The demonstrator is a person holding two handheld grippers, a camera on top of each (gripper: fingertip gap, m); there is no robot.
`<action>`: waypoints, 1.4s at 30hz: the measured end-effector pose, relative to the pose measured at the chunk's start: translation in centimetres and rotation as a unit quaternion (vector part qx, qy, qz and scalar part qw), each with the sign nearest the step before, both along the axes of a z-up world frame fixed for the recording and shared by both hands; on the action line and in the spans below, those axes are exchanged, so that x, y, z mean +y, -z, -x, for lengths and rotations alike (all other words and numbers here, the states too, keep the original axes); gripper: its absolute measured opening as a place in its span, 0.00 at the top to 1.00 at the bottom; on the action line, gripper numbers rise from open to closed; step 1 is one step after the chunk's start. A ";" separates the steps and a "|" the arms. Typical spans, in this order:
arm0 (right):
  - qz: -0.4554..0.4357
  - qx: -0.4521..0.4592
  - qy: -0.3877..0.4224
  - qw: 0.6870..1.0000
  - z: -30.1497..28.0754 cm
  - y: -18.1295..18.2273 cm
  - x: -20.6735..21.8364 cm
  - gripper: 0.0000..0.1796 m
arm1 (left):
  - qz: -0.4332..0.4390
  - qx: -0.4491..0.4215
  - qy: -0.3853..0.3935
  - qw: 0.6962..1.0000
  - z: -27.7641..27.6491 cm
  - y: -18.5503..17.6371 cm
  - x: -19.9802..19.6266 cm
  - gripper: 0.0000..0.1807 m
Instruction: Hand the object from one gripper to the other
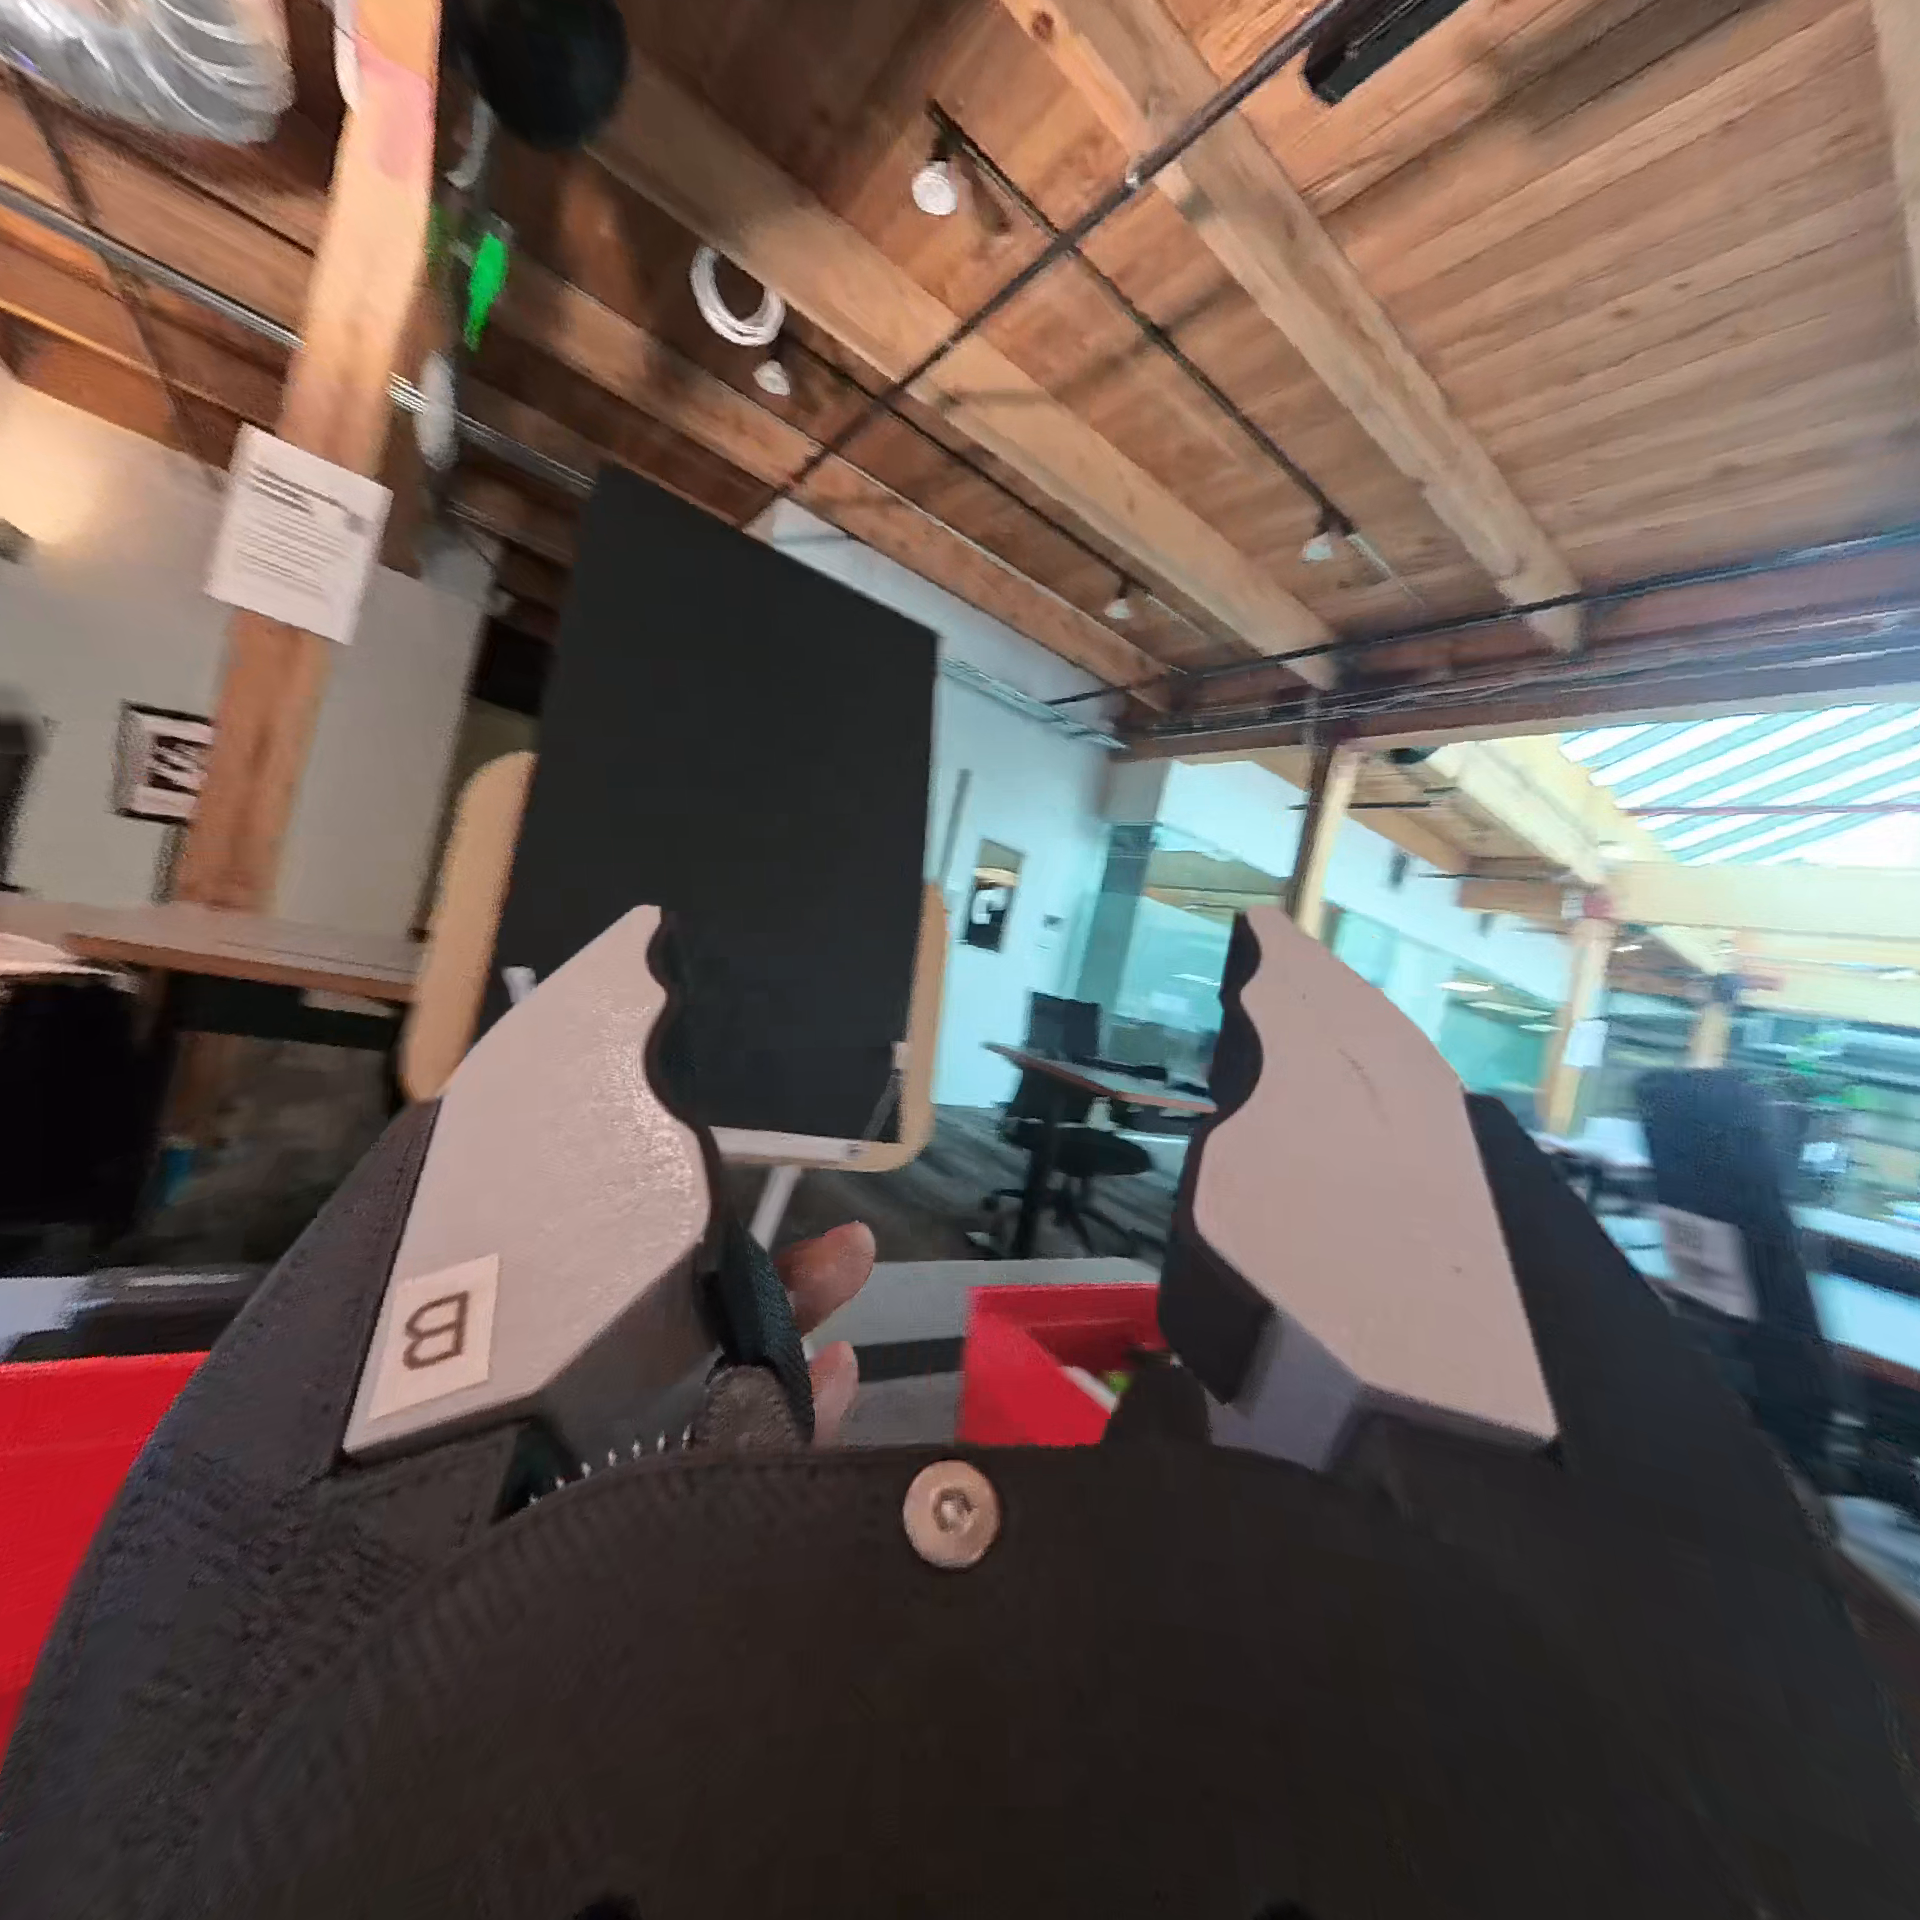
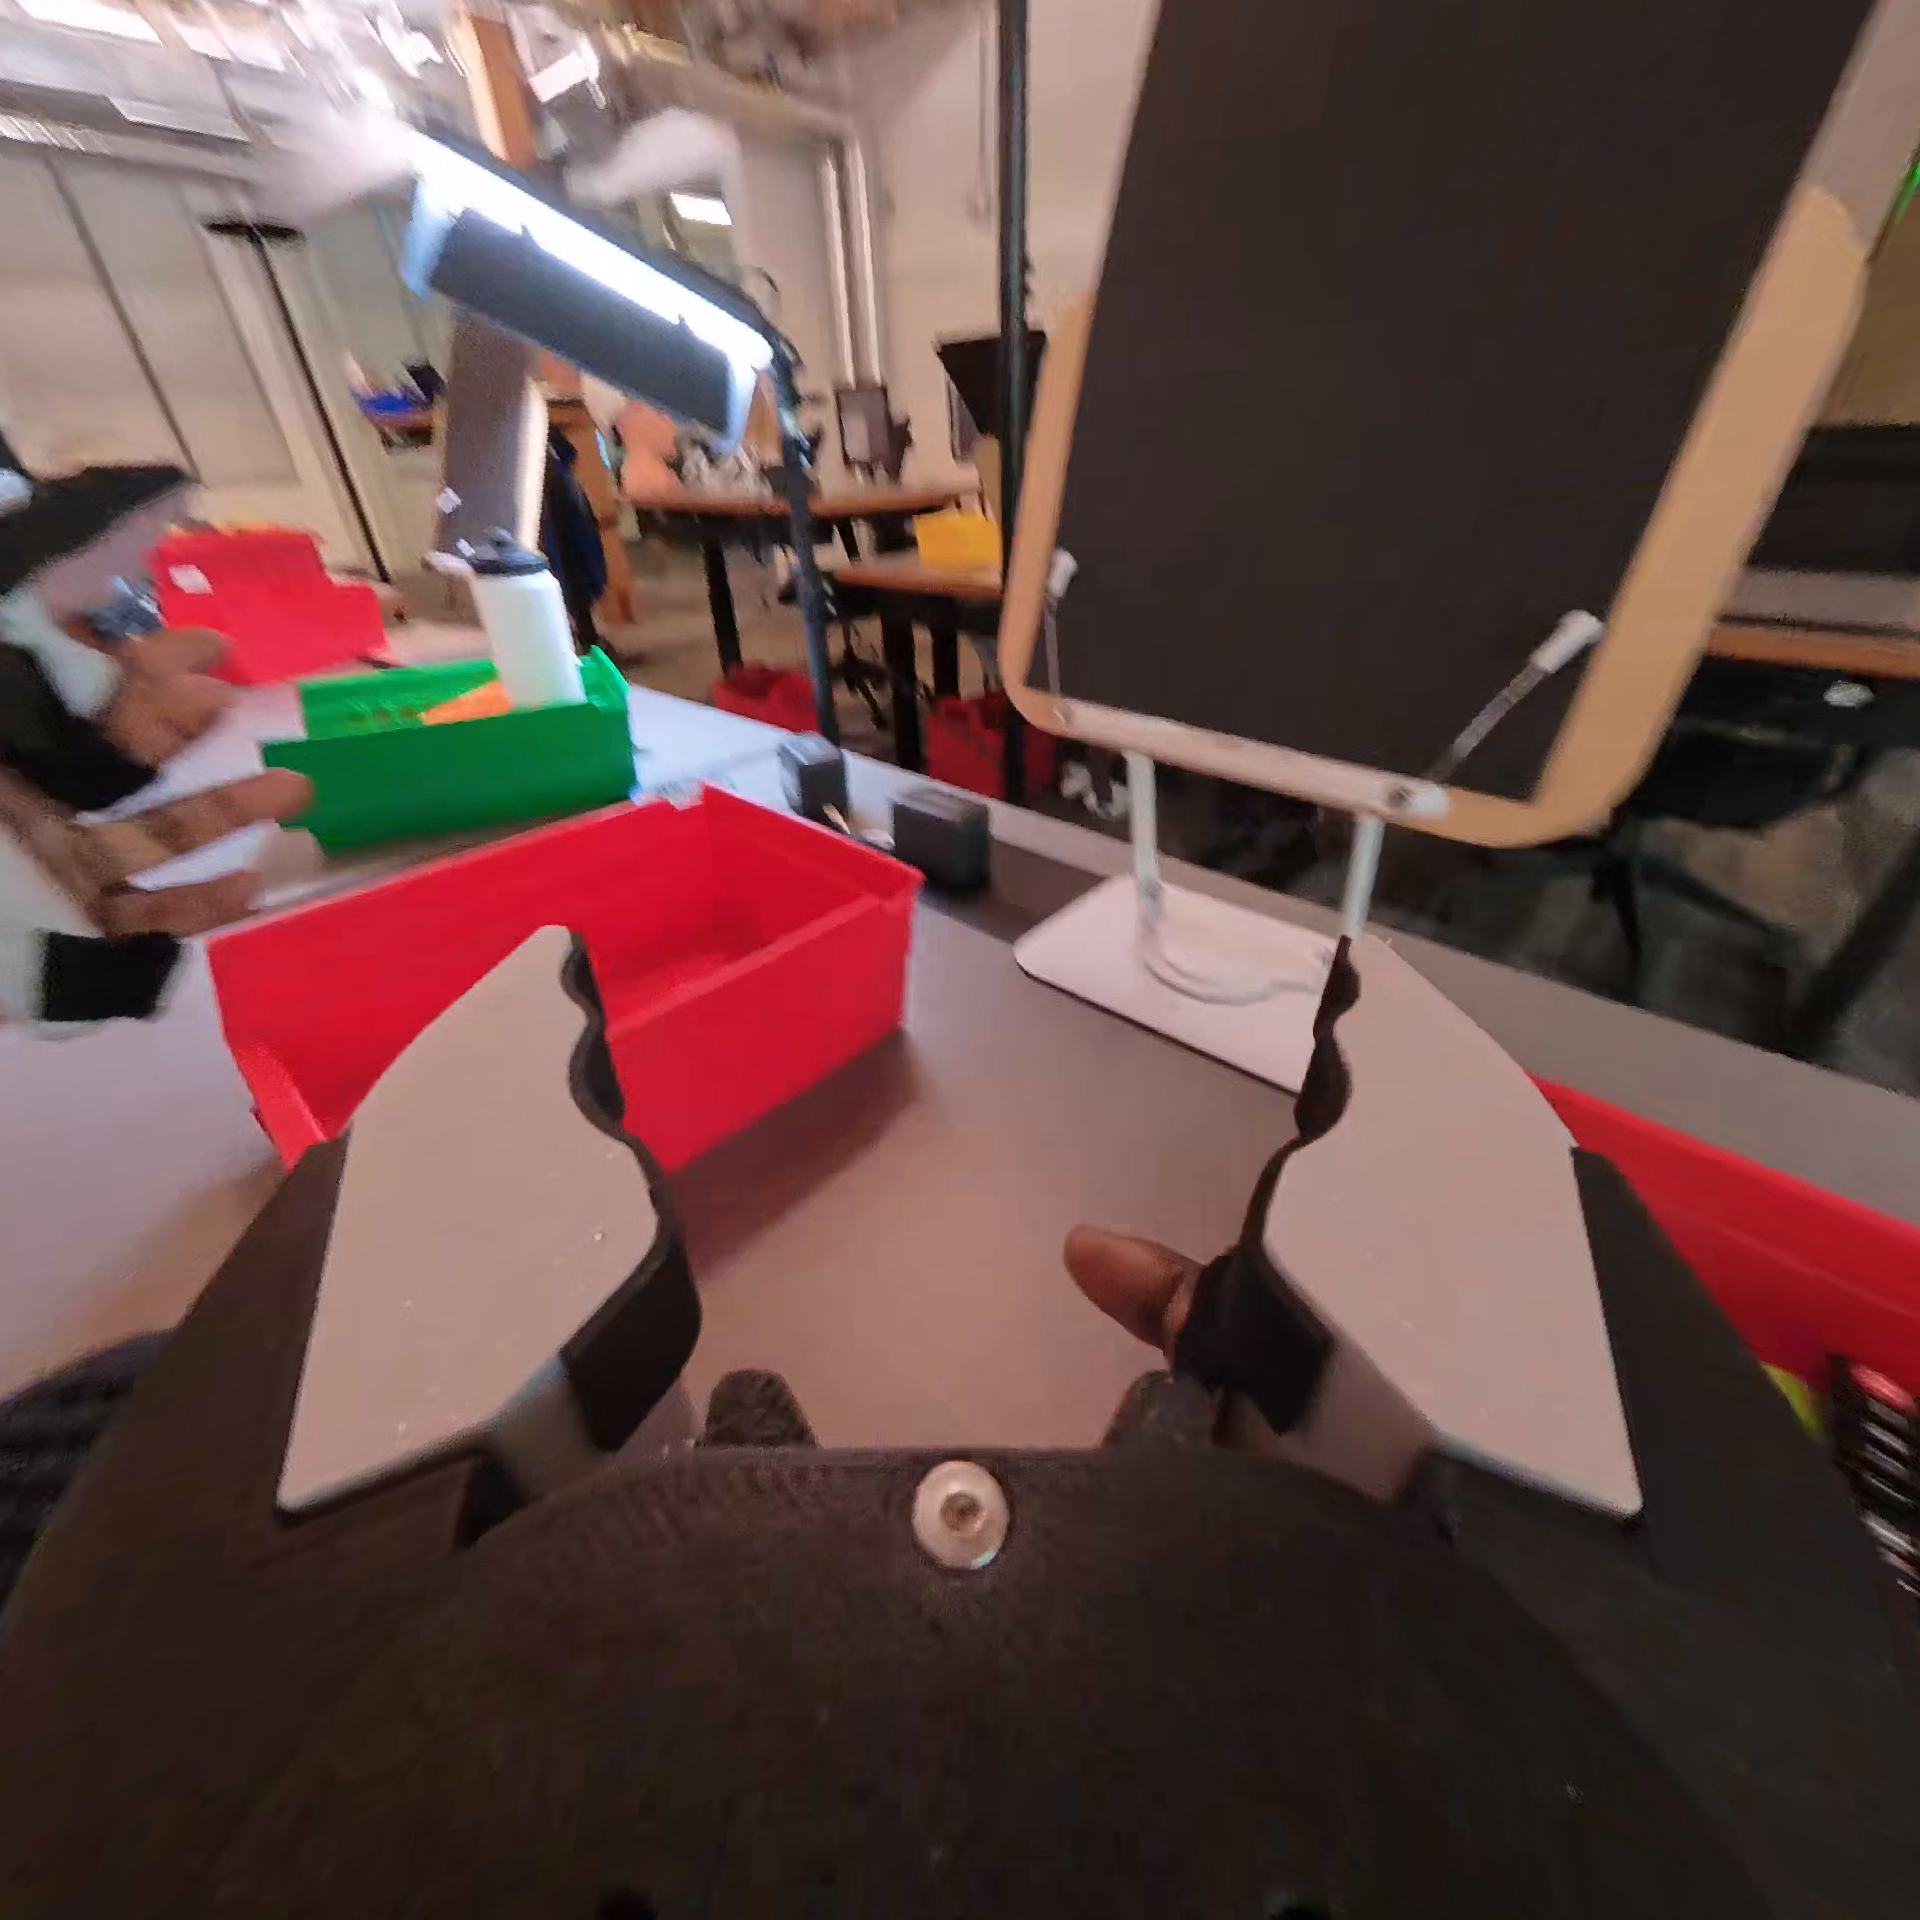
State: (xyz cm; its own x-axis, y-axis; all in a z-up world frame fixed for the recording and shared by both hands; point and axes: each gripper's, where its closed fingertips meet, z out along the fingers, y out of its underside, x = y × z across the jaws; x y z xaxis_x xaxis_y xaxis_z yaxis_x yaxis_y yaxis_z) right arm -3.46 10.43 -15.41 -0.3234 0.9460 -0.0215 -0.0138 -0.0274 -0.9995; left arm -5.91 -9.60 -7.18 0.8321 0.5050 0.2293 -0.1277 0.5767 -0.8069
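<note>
My left gripper (image 1: 951,925) is open and empty, tilted upward toward the wooden ceiling, high above the table. A red bin (image 1: 1049,1351) shows low between its fingers, with a small greenish item at its edge. My right gripper (image 2: 956,951) is open and empty, held over the dark table (image 2: 987,1174). An open red bin (image 2: 582,966) stands just ahead of its left finger and looks empty. Another red bin (image 2: 1714,1236) sits at the right edge with things I cannot make out. No object to hand over is held by either gripper.
A black board with a tan rim (image 2: 1403,395) stands on a white base (image 2: 1174,987) at the table's far side; it also shows in the left wrist view (image 1: 727,790). A green bin (image 2: 457,758) with a white bottle (image 2: 525,623) stands behind. A person's hand (image 2: 156,769) is at left.
</note>
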 end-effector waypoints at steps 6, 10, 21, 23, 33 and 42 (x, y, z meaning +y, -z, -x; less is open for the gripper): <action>0.013 0.051 -0.047 0.998 2.4 3.2 -8.9 0.30 | 0.065 0.005 -0.058 0.996 3.4 2.6 -5.5 0.54; 0.002 0.059 -0.091 0.994 2.8 7.4 -11.9 0.38 | 0.139 0.025 0.004 0.990 2.5 3.8 -7.2 0.60; 0.052 0.034 -0.187 0.980 3.4 11.6 -11.5 0.50 | 0.350 -0.025 0.077 0.933 0.9 9.0 -6.3 0.64; 0.056 0.037 -0.178 0.982 3.6 11.4 -11.5 0.51 | 0.354 0.001 0.065 0.933 0.3 8.7 -5.9 0.66; -0.016 -0.014 -0.180 0.983 -2.8 5.4 -10.7 0.66 | 0.557 -0.080 0.139 0.815 -0.2 18.3 -3.3 0.71; -0.018 -0.044 -0.208 0.977 -5.0 7.6 -8.8 0.64 | 0.659 -0.145 0.203 0.710 2.6 25.5 -2.7 0.81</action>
State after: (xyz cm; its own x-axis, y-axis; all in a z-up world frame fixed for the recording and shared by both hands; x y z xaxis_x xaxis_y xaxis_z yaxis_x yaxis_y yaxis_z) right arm 1.54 1.59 -22.99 -0.6779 0.7343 -0.0355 0.0766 0.0226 -0.9968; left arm -8.52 -12.29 -32.67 0.9847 0.1720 -0.0294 0.1140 -0.7613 -0.6383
